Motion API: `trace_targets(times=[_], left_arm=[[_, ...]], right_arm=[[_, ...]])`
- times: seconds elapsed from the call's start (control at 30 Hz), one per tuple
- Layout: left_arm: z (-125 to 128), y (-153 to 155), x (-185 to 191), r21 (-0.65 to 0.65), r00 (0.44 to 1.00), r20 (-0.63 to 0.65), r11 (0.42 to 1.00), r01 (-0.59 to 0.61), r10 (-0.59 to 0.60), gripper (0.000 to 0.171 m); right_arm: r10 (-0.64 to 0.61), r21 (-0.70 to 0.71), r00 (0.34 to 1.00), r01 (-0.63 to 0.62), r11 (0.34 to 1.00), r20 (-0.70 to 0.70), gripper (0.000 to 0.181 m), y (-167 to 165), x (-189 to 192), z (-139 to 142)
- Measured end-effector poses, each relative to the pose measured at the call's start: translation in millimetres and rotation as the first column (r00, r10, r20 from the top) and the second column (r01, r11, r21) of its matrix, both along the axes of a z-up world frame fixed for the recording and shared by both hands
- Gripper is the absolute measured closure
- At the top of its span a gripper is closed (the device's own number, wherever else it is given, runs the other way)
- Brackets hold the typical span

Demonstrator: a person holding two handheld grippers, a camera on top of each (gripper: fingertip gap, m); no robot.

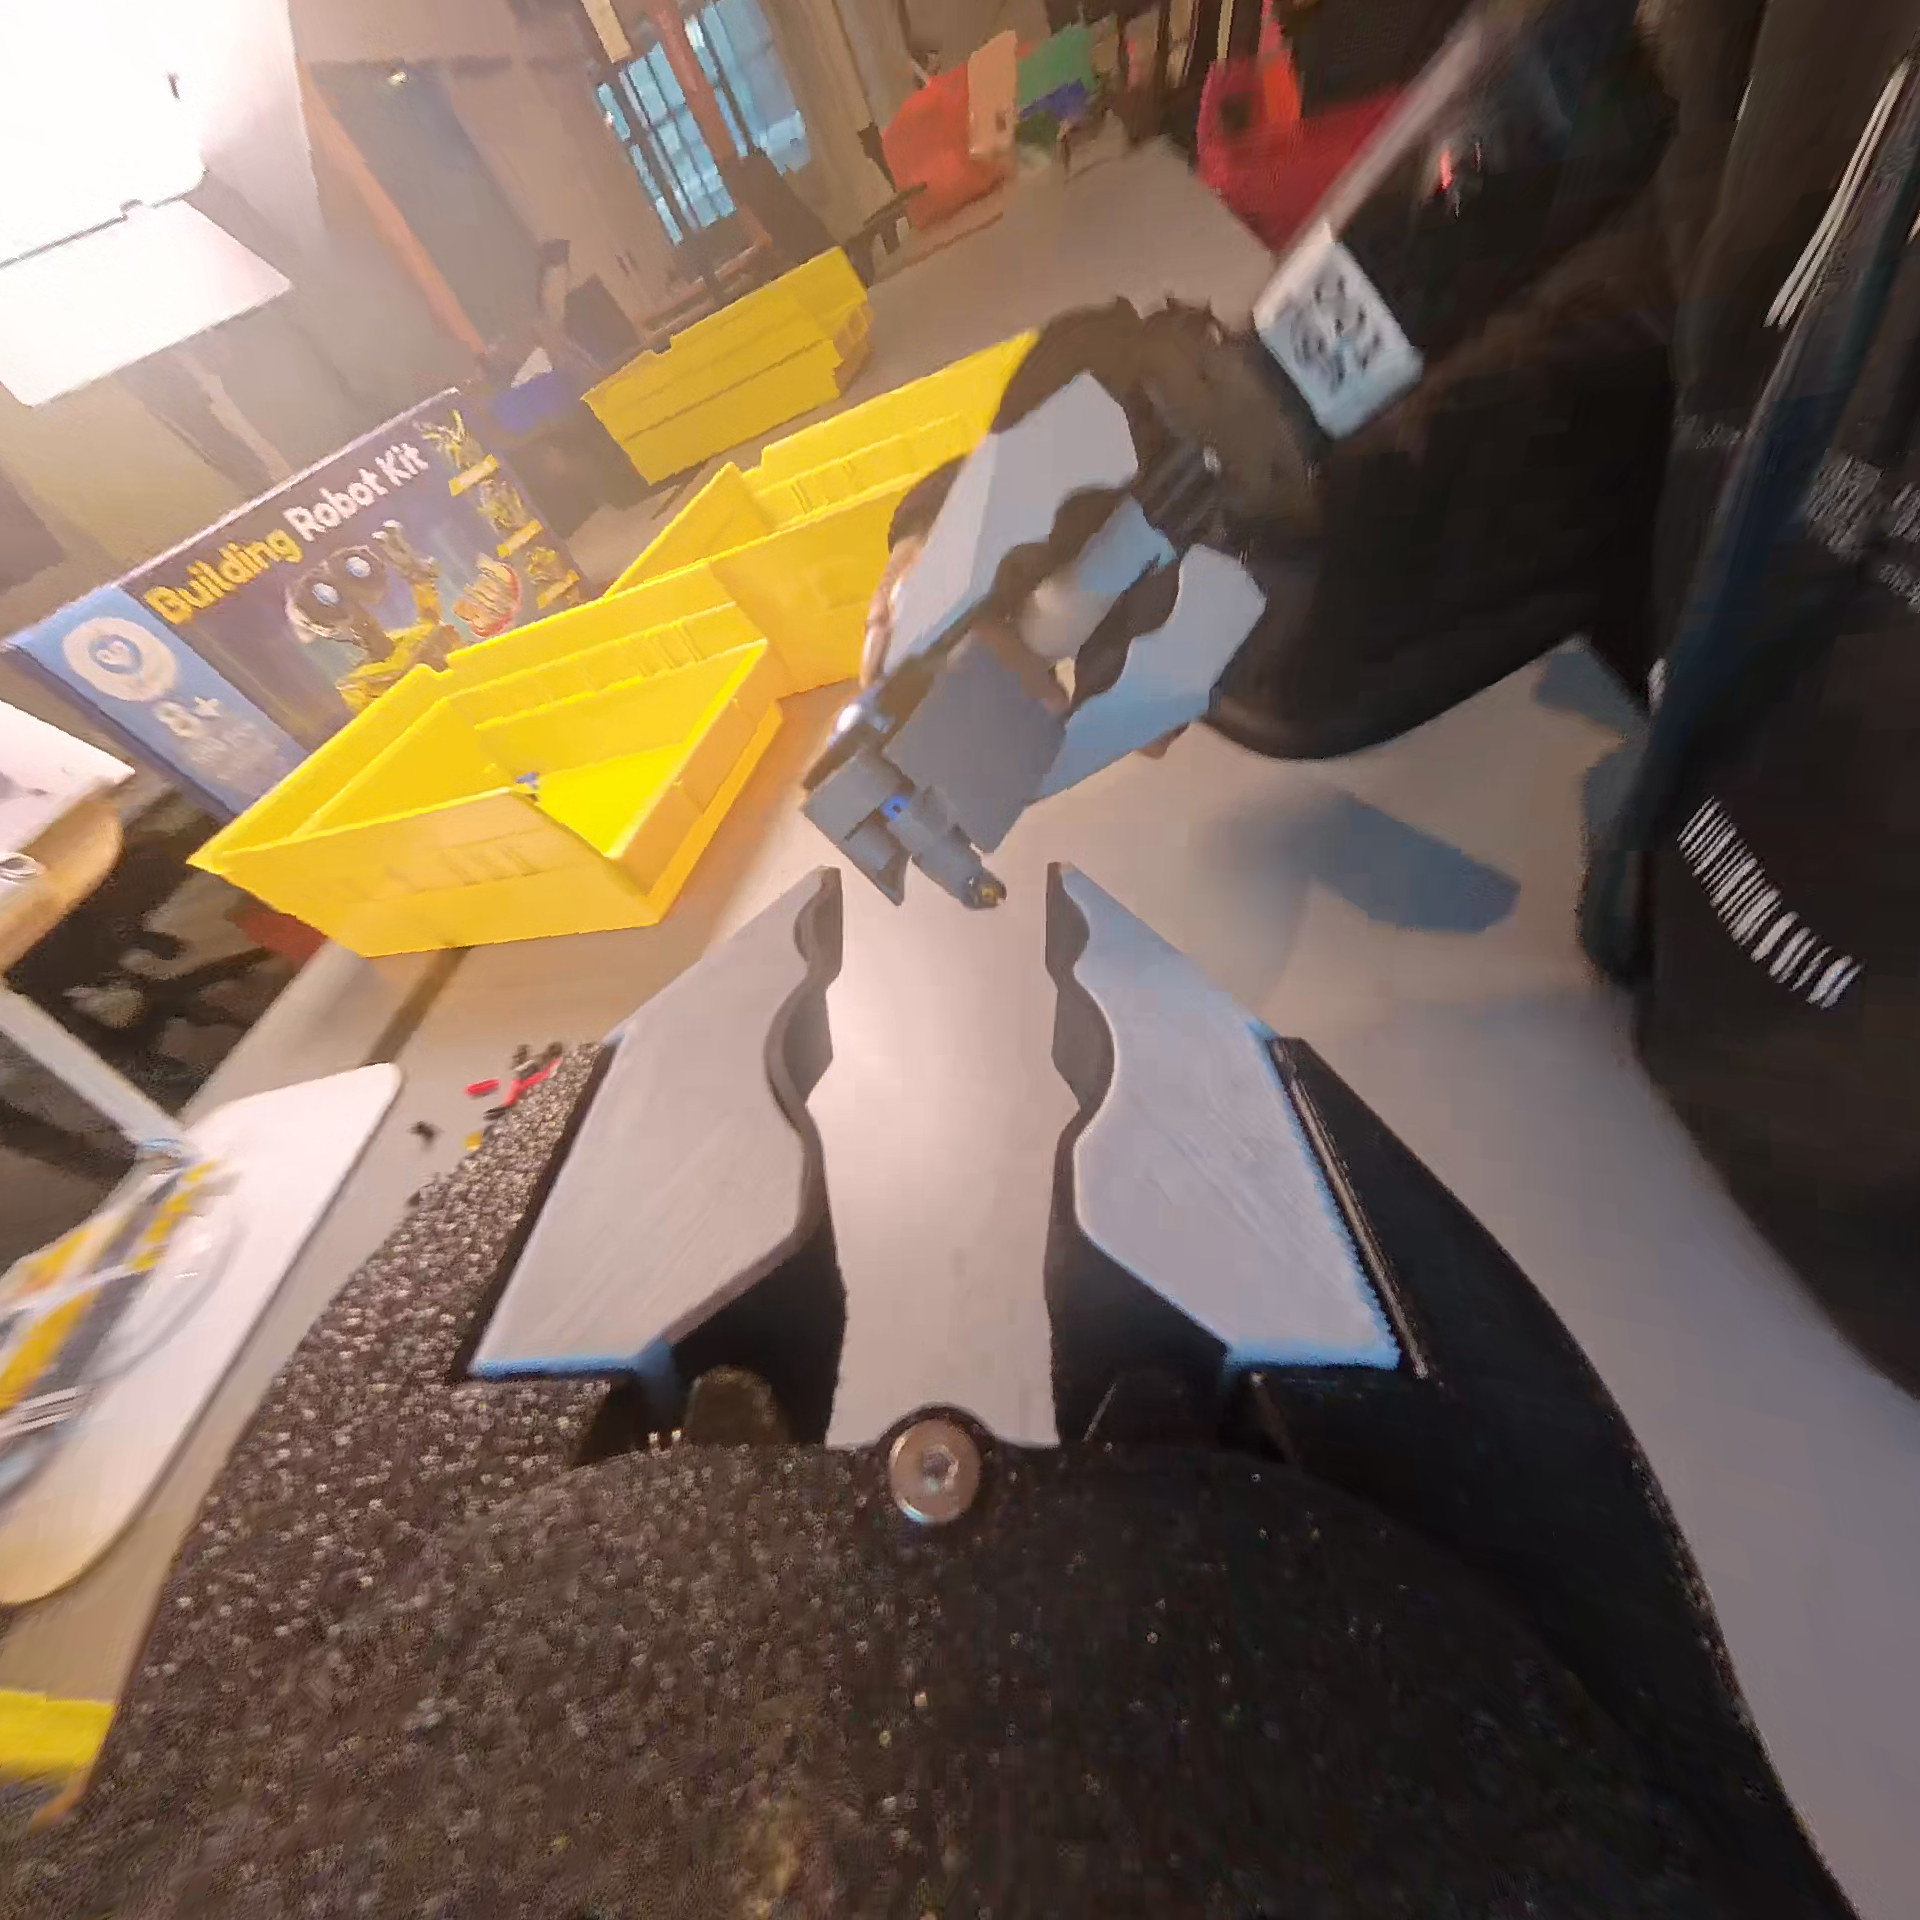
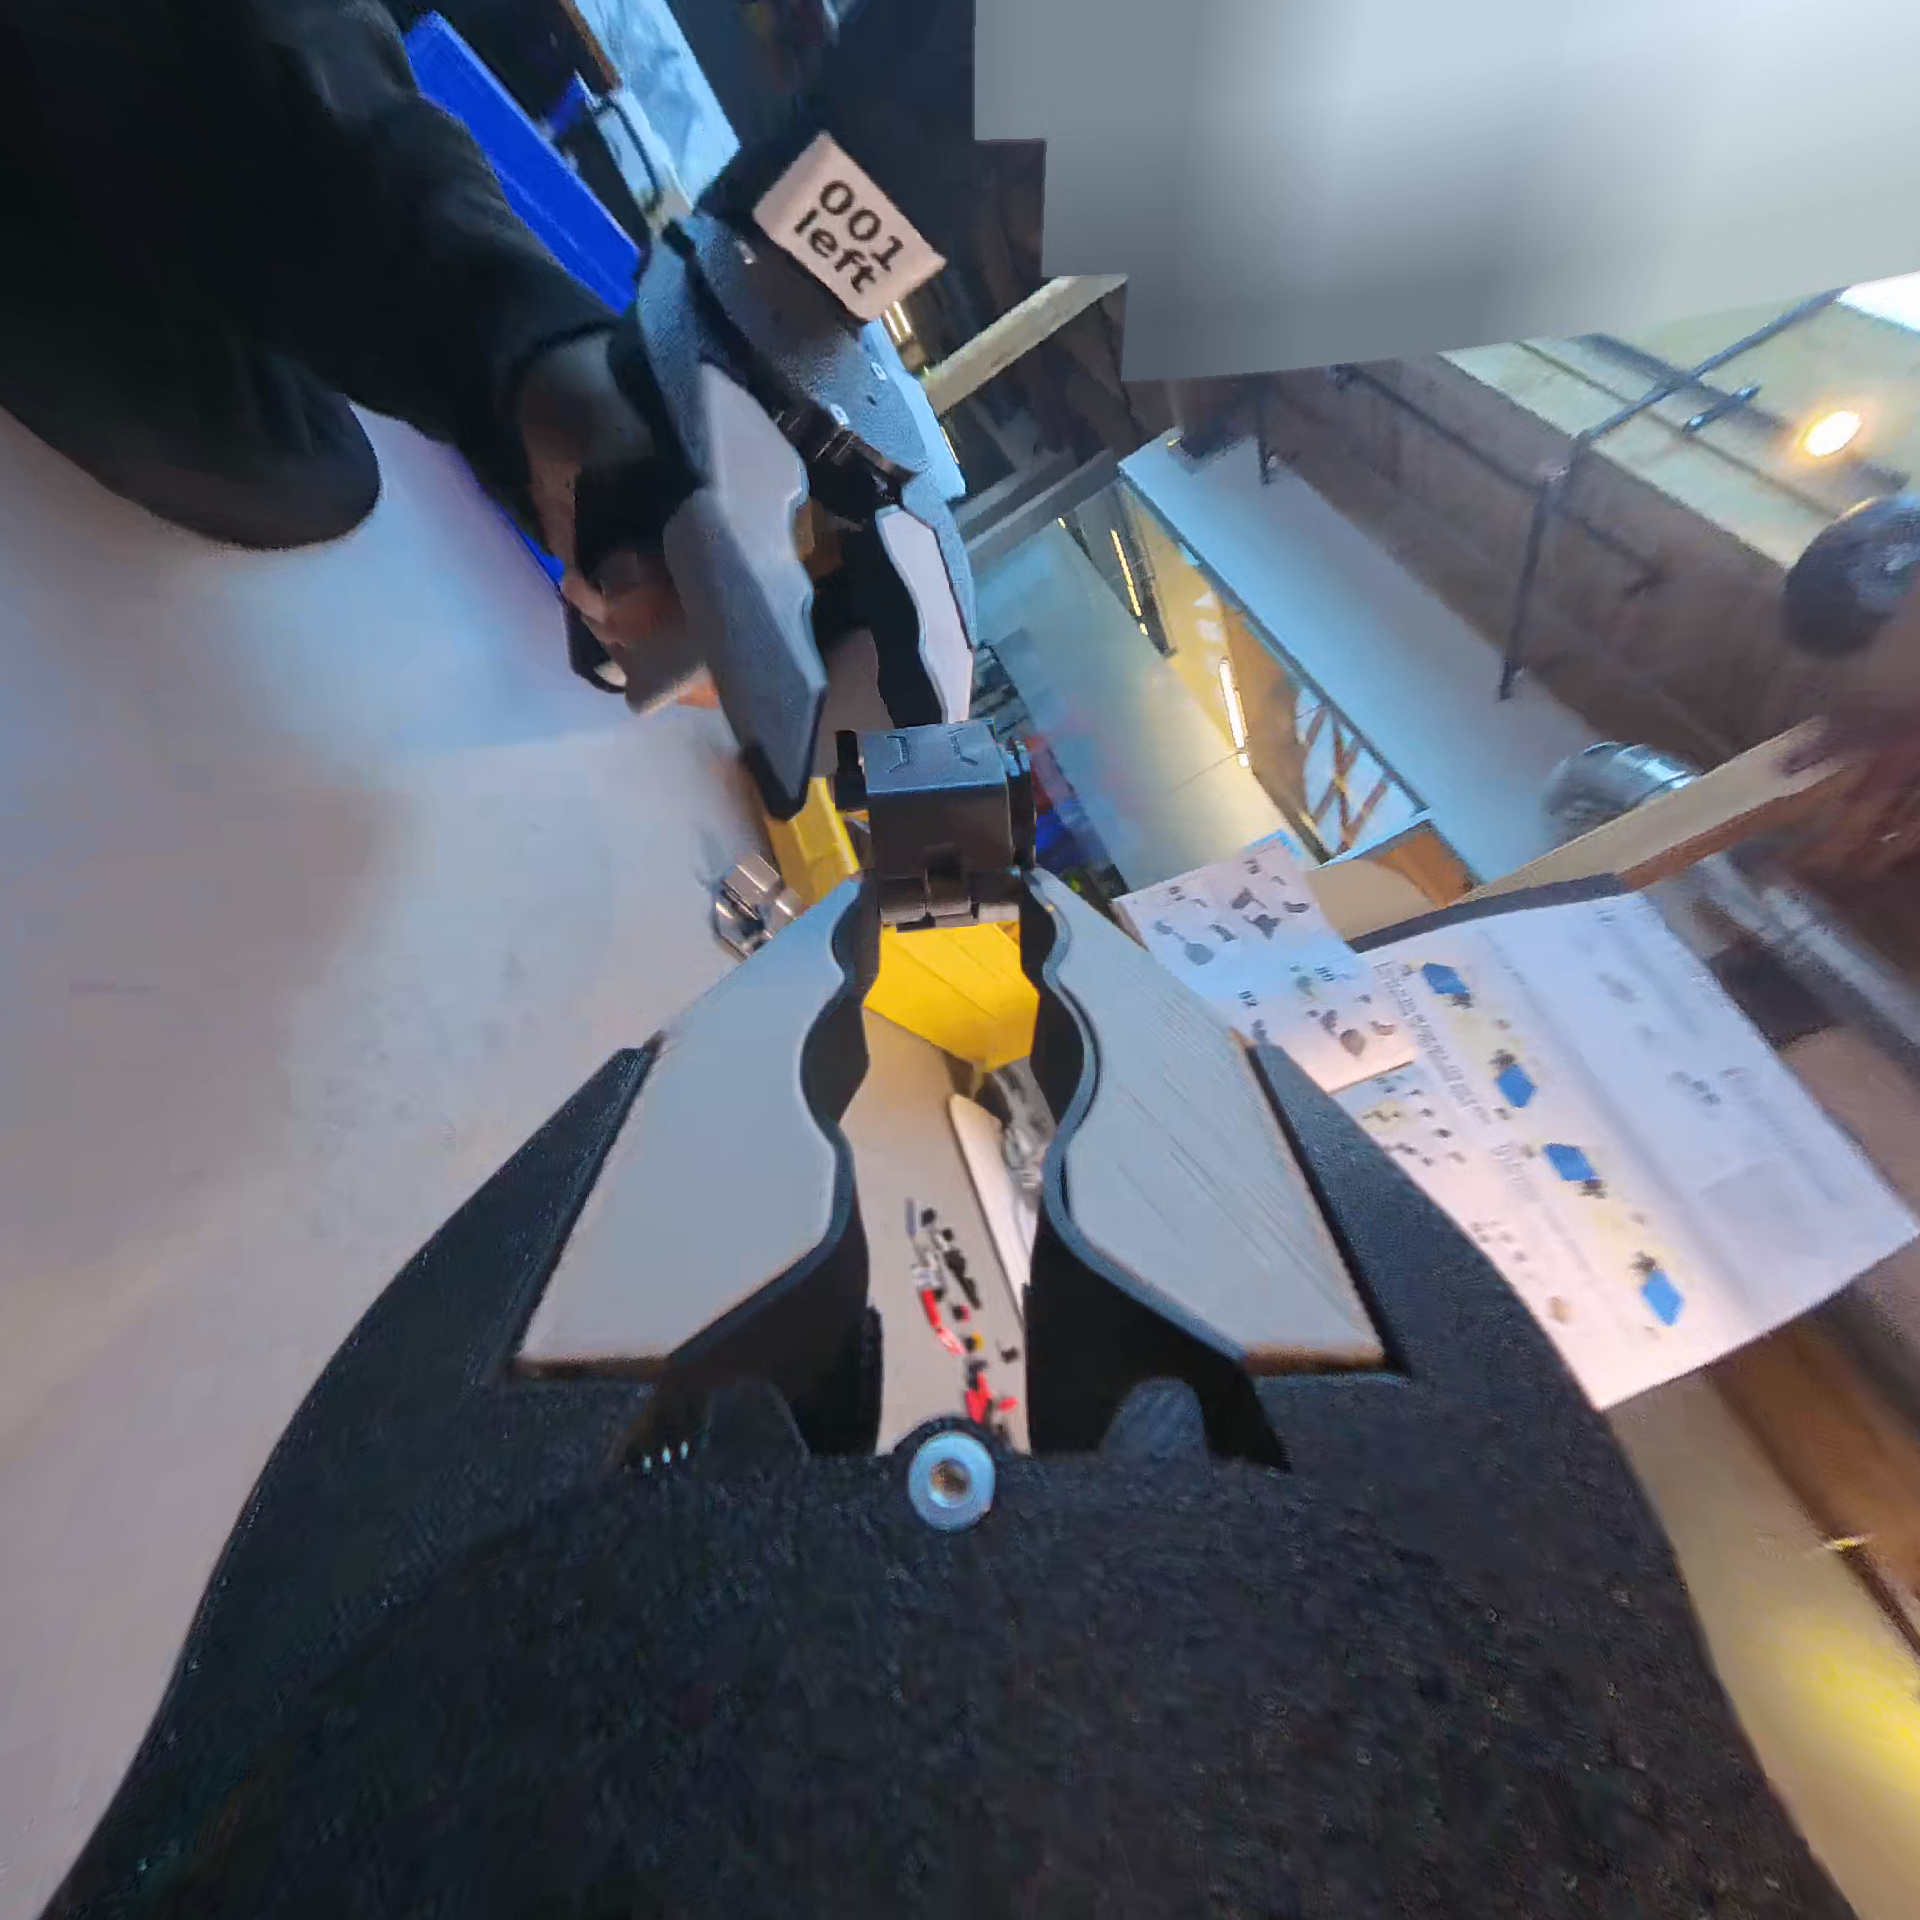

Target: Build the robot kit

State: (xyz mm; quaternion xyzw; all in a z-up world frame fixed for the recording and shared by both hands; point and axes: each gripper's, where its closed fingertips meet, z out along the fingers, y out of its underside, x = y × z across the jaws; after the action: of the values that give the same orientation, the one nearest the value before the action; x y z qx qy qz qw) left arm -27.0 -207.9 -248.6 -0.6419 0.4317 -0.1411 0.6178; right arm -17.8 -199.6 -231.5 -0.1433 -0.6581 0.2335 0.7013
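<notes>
Two grippers, one dark block between them

Two hand-held grippers meet above a pale table (image 1: 1299, 790). Right gripper (image 2: 943, 896) pinches a dark plastic block (image 2: 940, 821) at its fingertips; left gripper (image 1: 943, 894) stands spread and empty, tips just short of that block (image 1: 914, 821). Judged from this, a steady right-hand hold and a squarely aligned left would serve best, since the block's protruding end is small. Beyond lie yellow bins (image 1: 499, 790), a boxed kit (image 1: 312, 582), loose small parts (image 2: 951, 1309) and instruction sheets (image 2: 1600, 1122).
</notes>
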Motion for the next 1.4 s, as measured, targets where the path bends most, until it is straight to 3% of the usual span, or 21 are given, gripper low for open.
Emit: trace_targets(times=[0.13,0.27,0.37,0.5,0.6,0.7,0.87,1.03,1.17,1.27,1.33,1.4], left_arm=[[10,-3,4,-0.149,0.970,0.237,0.984,0.099,-0.062,0.126],[3,0,6,-0.151,0.981,0.192,0.986,0.069,-0.039,0.131],[5,2,2,-0.021,0.997,0.076,1.000,-0.007,0.009,0.132],[8,4,-1,0.154,0.993,-0.071,0.985,-0.078,0.090,0.133],[10,5,-3,0.229,0.984,-0.124,0.969,-0.095,0.126,0.133],[11,4,-1,0.274,0.979,-0.153,0.958,-0.087,0.133,0.133],[7,4,4,0.297,0.977,-0.175,0.953,-0.066,0.123,0.133],[3,5,5,0.299,0.973,-0.192,0.952,-0.064,0.126,0.133],[1,5,4,0.187,0.995,-0.073,0.981,-0.052,0.067,0.133],[0,6,-1,-0.076,0.982,0.187,0.997,0.018,-0.003,0.116],[5,11,-4,-0.243,0.916,0.400,0.965,0.099,0.007,0.113],[13,12,1,-0.344,0.810,0.587,0.911,0.227,0.020,0.113]], right_arm=[[-0.047,0.152,0.998,0.051,0.987,-0.032,0.155,-3,-2,-3],[-0.059,0.173,0.998,0.062,0.983,-0.023,0.155,-2,-5,-10],[-0.043,0.064,0.999,0.043,0.997,0.004,0.150,2,-7,-10],[0.053,-0.212,0.995,-0.034,0.977,0.082,0.136,8,-7,-13],[0.169,-0.409,0.979,-0.108,0.906,0.117,0.126,3,-7,-13],[0.261,-0.563,0.960,-0.162,0.811,0.100,0.127,-1,-6,-8],[0.327,-0.651,0.940,-0.188,0.735,0.097,0.130,-7,-7,-7],[0.301,-0.644,0.948,-0.166,0.747,0.105,0.144,-5,-9,-10],[0.271,-0.613,0.958,-0.159,0.774,0.093,0.145,-2,-9,-8],[0.174,-0.529,0.982,-0.112,0.841,0.068,0.145,10,-8,-3],[0.105,-0.429,0.993,-0.070,0.901,0.058,0.145,14,-8,-2],[0.041,-0.346,0.998,-0.021,0.938,0.049,0.144,16,-9,-2]])
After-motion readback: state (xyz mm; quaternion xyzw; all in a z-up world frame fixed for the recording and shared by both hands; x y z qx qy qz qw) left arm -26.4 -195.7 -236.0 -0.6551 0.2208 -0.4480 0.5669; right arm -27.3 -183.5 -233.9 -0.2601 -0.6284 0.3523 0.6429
